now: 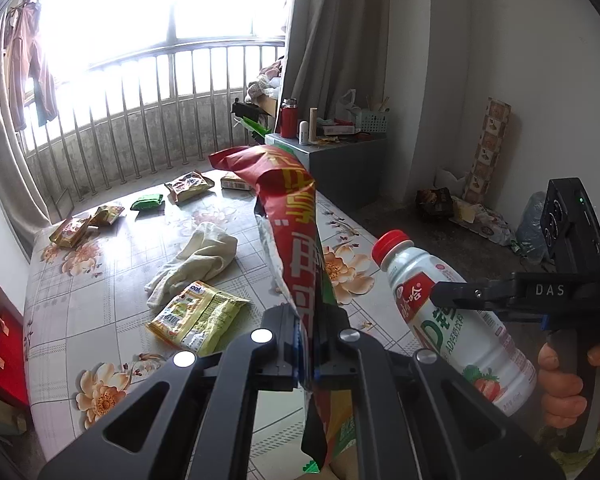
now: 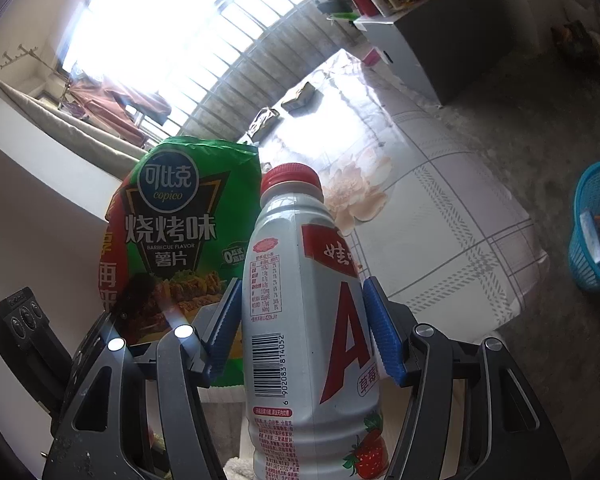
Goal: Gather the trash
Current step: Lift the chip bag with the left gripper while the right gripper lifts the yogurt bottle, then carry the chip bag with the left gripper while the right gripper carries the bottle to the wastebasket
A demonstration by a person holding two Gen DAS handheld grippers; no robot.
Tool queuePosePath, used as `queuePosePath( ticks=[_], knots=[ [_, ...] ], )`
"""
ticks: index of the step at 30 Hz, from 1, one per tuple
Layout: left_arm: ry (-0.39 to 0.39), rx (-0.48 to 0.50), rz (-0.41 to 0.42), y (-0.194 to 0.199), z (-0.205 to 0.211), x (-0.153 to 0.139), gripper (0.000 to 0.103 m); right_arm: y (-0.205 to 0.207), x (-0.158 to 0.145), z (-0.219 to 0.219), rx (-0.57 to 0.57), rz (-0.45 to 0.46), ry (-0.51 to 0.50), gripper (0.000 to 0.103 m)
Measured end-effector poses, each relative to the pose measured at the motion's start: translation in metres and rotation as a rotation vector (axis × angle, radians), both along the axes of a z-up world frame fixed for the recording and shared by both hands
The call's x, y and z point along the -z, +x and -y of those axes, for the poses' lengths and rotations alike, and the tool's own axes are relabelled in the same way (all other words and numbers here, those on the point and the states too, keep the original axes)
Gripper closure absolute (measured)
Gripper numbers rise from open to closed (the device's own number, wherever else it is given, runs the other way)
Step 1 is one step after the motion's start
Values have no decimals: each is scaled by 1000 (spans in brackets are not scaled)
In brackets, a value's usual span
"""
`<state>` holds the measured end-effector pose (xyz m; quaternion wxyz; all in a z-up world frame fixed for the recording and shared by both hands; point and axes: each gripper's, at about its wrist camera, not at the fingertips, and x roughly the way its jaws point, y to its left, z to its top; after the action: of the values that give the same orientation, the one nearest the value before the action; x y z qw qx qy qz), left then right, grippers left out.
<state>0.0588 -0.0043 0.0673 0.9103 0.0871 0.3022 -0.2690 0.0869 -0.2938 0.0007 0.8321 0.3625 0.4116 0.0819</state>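
Left to right on the bed (image 1: 80,280), patterned sheet: two snack wrappers (image 1: 73,231) near the far left corner, a green packet (image 1: 148,201) and a brown packet (image 1: 188,186) toward the far edge by the railing (image 1: 140,120), a crumpled white cloth (image 1: 198,260) mid-bed, a yellow-green wrapper (image 1: 198,318) nearer the near edge.

Left tongs (image 1: 308,344) clenched on the chip bag (image 1: 296,240), which stands up off the bed and blocks the view of the bed's middle.

Right tongs (image 2: 304,320) grasping the white drink bottle (image 2: 300,300), red cap up, blue pads (image 2: 384,332) pressed on both sides; bottle held clear of the bed, just right of the chip bag.

Grey cabinet (image 1: 340,168) at the bed's far right corner, cluttered top. Bare floor right of the bed; blue basket (image 2: 596,232) stands there, well apart from the bed edge.
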Motion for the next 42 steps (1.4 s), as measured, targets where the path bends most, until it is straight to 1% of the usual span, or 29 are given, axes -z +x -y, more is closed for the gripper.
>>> queuePosePath(
  ticks=[13, 28, 34, 42],
  knots=[
    [22, 45, 29, -13, 28, -8, 99, -16, -6, 21, 44, 43, 37, 46],
    [27, 106, 53, -17, 60, -13, 99, -53, -10, 49, 126, 64, 68, 46],
    [31, 140, 61, -17, 75, -14, 99, -66, -12, 62, 161, 71, 78, 46],
    [42, 208, 67, -20, 107, -14, 99, -89, -13, 83, 236, 76, 96, 46]
  ],
)
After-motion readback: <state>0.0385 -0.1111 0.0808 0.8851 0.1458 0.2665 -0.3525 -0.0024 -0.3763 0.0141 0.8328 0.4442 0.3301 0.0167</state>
